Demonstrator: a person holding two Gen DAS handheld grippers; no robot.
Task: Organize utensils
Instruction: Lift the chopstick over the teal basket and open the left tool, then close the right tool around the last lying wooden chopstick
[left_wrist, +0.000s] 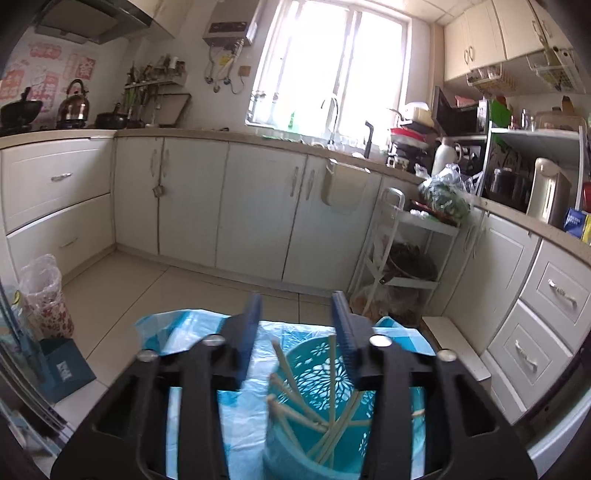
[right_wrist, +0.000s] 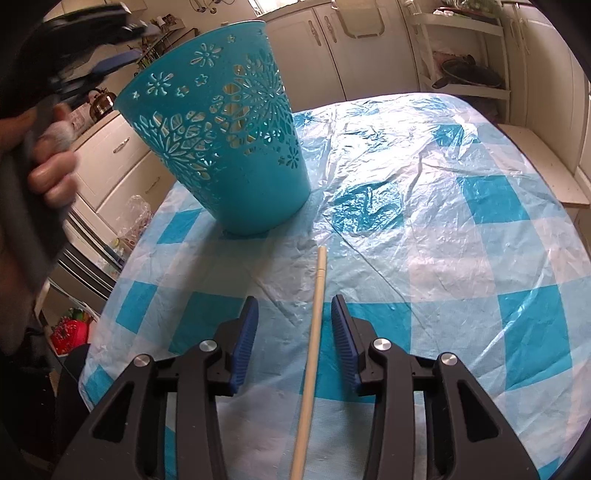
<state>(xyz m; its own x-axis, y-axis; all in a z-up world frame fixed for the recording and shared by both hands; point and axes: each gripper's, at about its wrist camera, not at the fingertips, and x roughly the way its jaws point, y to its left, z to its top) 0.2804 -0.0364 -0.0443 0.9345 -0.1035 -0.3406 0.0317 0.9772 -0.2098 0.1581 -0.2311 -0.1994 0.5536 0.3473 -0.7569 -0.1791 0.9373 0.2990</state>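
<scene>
A teal cut-out basket (right_wrist: 221, 140) stands on the blue-and-white checked plastic tablecloth (right_wrist: 443, 229). In the left wrist view the basket (left_wrist: 314, 373) sits below my fingers and holds several wooden chopsticks (left_wrist: 295, 402). My left gripper (left_wrist: 299, 310) is open and empty above the basket's rim; it also shows at the upper left of the right wrist view (right_wrist: 110, 44). One pale chopstick (right_wrist: 314, 332) lies on the cloth. My right gripper (right_wrist: 293, 314) is open, its two fingers on either side of that chopstick, not touching it.
White kitchen cabinets (left_wrist: 221, 203) run around the room under a bright window (left_wrist: 332, 66). A white rack trolley (left_wrist: 402, 251) stands by the right counter. A bagged bin (left_wrist: 44, 291) and a teal box (left_wrist: 66, 365) sit on the floor at left.
</scene>
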